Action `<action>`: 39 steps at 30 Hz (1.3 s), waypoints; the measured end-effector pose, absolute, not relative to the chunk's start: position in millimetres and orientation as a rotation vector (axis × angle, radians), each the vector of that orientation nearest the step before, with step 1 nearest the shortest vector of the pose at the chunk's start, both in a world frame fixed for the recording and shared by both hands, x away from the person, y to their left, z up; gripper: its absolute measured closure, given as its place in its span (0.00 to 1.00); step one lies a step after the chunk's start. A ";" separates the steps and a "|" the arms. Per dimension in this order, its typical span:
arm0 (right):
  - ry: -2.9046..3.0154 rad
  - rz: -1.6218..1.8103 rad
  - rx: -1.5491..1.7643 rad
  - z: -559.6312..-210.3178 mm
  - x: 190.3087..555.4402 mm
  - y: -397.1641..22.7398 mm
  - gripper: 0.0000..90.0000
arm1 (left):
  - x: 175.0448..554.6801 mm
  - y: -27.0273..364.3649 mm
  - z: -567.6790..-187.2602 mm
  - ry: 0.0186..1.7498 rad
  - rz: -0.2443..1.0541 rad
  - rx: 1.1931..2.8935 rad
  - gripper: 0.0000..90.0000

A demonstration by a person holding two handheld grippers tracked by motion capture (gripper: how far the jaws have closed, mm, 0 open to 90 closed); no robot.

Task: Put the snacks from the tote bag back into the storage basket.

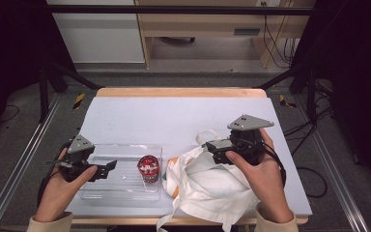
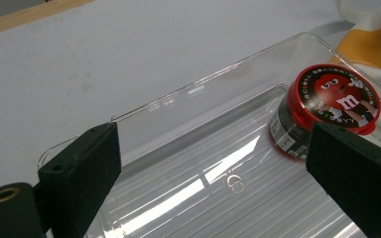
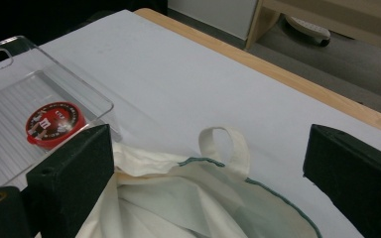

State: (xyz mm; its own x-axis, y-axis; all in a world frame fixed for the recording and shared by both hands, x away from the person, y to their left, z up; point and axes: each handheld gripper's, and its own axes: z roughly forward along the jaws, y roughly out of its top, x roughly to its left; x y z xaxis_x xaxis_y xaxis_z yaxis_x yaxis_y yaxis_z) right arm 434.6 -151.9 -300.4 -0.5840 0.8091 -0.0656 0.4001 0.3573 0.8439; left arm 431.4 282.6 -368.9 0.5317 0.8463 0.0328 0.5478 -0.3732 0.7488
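Observation:
A clear plastic tray (image 1: 125,147) (image 2: 188,89) (image 3: 10,64) lies at the front left of the table. A small round tin with a red lid (image 1: 149,169) (image 2: 327,106) (image 3: 54,124) stands in its right end. My left gripper (image 1: 107,167) (image 2: 218,168) hovers open over the tray's left part, its jaws pointing toward the tin. A white cloth tote bag (image 1: 207,183) (image 3: 188,193) with a green-trimmed mouth lies crumpled just right of the tray. My right gripper (image 1: 211,149) (image 3: 208,173) is open above the bag's mouth.
The table is covered by a pale sheet (image 1: 174,116) with a wooden edge (image 1: 178,92) at the back. A loop handle (image 3: 225,141) of the bag sticks up toward the far side. An orange patch (image 2: 372,47) on the bag lies beside the tray.

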 end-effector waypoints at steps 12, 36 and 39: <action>2.082 1.108 1.124 -298.3 430.3 -183.2 0.07 | 430.9 288.6 -368.6 1.134 0.550 2.063 0.07; 1.918 1.058 1.443 -360.1 422.6 -287.6 0.08 | 432.2 302.5 -373.3 1.155 0.579 2.058 0.07; 1.926 1.055 1.462 -369.0 424.9 -289.4 0.08 | 432.6 306.3 -374.0 1.162 0.582 2.055 0.07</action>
State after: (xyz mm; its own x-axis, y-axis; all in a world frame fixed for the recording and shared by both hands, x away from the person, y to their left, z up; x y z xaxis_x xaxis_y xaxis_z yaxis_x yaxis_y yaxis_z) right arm 424.9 -289.4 -369.0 -0.3000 0.9518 0.0634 0.5657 0.1240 0.8152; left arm 432.6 306.3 -374.0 0.4974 0.8664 0.0443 0.5540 -0.3565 0.7524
